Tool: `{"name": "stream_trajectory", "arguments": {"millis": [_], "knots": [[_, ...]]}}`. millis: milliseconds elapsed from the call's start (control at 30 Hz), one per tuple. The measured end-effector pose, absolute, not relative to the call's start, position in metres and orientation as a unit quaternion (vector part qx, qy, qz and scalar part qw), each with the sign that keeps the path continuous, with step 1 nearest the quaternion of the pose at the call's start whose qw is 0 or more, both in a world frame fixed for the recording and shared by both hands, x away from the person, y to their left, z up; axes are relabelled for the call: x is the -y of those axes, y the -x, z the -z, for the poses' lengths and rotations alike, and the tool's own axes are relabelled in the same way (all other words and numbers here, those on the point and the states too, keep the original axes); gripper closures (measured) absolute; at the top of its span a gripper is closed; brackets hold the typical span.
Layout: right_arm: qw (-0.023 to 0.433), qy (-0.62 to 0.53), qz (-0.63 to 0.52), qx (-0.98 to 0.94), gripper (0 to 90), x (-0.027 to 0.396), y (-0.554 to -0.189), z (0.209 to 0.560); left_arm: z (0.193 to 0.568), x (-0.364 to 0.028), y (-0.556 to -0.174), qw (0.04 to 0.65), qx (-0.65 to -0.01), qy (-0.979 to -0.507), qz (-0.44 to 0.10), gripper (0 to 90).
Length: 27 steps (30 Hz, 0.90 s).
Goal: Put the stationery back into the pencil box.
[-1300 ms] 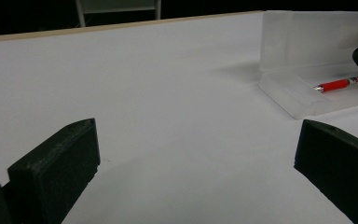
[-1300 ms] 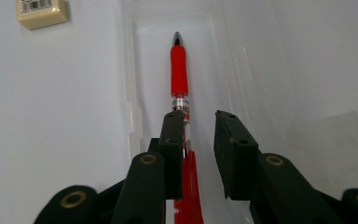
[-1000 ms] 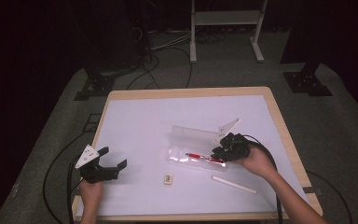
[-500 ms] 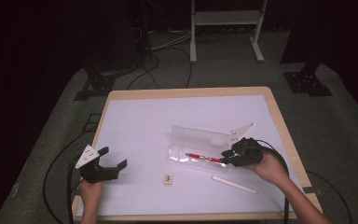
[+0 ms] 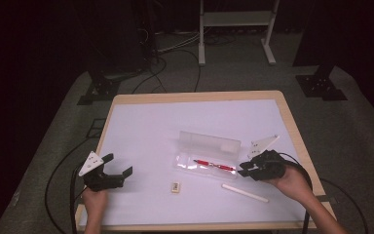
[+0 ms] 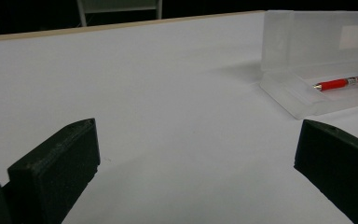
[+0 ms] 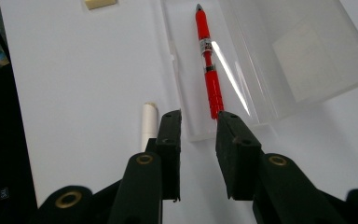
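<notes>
A white-topped table with a pale wooden rim (image 5: pixel 292 127) stands on grey carpet among black cables. The red pen (image 5: pixel 214 165) lies in the open clear plastic case (image 5: pixel 209 146). Left gripper (image 5: pixel 111 175): jaws wide apart, unmoved. Right gripper (image 5: pixel 243 169): jaws parted, empty, now withdrawn from the pen's end.

On the tabletop (image 5: pixel 146 126), a pen (image 5: pixel 214 165) lies in the open case (image 5: pixel 207 153) right of centre, with an eraser (image 5: pixel 176 186) before it and a stick (image 5: pixel 245 192) before-right, near the right gripper (image 5: pixel 243 170).
</notes>
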State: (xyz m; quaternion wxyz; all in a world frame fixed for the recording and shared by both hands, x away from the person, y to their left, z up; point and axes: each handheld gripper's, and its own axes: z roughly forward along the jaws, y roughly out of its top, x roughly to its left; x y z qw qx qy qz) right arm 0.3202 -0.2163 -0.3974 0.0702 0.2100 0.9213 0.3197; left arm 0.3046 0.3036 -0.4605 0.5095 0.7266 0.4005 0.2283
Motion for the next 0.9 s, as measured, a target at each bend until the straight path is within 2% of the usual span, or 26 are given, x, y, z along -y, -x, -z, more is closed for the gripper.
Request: {"name": "stream_trajectory", "arguments": {"millis": [900], "knots": [[0.051, -0.234, -0.331, -0.913, 65.2, 0.241, -0.286, 0.421, 0.461, -0.303, -0.305, 0.511, -0.402, -0.725, -0.229, 0.0]]}}
